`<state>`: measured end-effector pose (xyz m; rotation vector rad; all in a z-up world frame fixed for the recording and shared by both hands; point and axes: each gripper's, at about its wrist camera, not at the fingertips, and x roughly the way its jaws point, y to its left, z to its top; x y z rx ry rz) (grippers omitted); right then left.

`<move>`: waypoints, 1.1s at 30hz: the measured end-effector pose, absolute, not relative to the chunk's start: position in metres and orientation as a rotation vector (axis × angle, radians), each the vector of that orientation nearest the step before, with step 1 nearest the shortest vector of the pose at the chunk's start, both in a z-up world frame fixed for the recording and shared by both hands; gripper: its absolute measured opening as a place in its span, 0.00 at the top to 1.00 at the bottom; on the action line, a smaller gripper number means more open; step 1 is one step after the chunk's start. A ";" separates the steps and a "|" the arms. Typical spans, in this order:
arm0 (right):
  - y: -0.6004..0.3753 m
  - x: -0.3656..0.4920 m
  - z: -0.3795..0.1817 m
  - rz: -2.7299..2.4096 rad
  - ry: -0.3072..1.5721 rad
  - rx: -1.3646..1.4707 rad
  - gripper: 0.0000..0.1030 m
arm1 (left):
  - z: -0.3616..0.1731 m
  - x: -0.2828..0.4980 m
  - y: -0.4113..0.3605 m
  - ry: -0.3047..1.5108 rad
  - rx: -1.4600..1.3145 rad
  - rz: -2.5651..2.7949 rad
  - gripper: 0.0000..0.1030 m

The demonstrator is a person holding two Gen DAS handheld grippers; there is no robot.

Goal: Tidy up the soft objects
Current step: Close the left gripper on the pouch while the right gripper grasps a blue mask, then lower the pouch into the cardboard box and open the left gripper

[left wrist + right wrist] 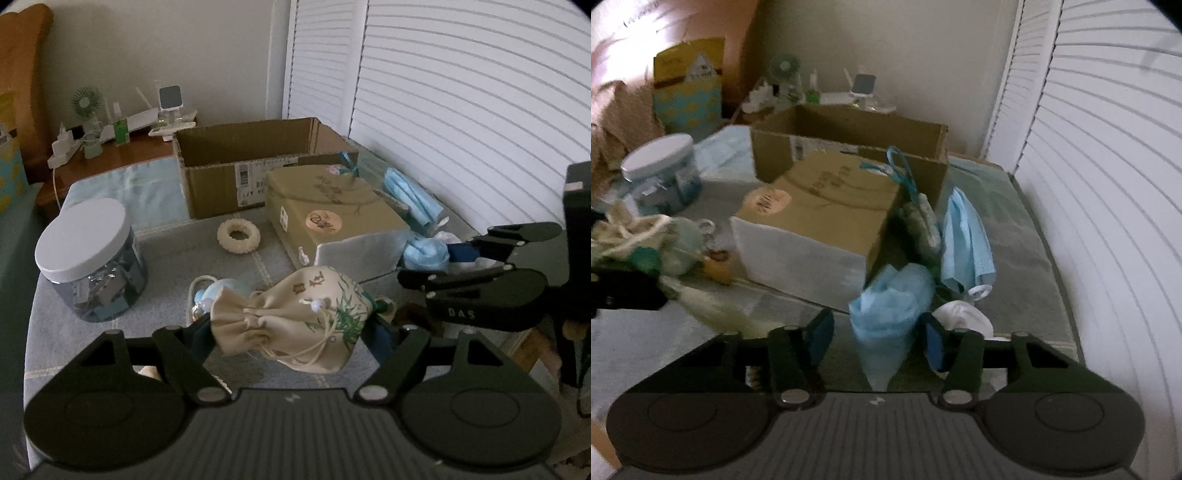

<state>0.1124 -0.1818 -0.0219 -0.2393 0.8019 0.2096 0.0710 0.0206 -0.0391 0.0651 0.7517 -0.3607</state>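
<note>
A cream drawstring pouch (295, 317) with a green bamboo print hangs above the grey bedcover, and my left gripper (288, 332) is shut on it. In the right wrist view a crumpled light blue cloth (886, 306) stands between the fingers of my right gripper (877, 339). The right pad touches it and a small gap shows at the left pad. That gripper (424, 266) also shows at the right of the left wrist view, with the blue cloth (424, 254) at its tips. A blue face mask (964, 236) and a white cloth (964, 317) lie just beyond.
An open cardboard box (251, 147) stands at the back, with a tan gift box (332, 214) in front of it. A white-lidded jar (88, 258) sits left, a cream ring (238, 236) mid-bed. White blinds (461, 110) close the right side. A cluttered nightstand (110, 155) stands behind.
</note>
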 end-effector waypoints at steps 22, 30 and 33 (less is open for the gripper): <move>-0.192 0.082 0.043 0.213 0.696 -0.254 0.74 | 0.030 0.081 0.023 0.771 0.117 -0.420 0.24; -0.194 0.073 0.063 0.233 0.646 -0.247 0.74 | 0.071 0.121 0.021 0.718 0.103 -0.389 0.24; -0.196 0.074 0.068 0.239 0.630 -0.236 0.74 | 0.085 0.150 0.017 0.694 0.098 -0.356 0.24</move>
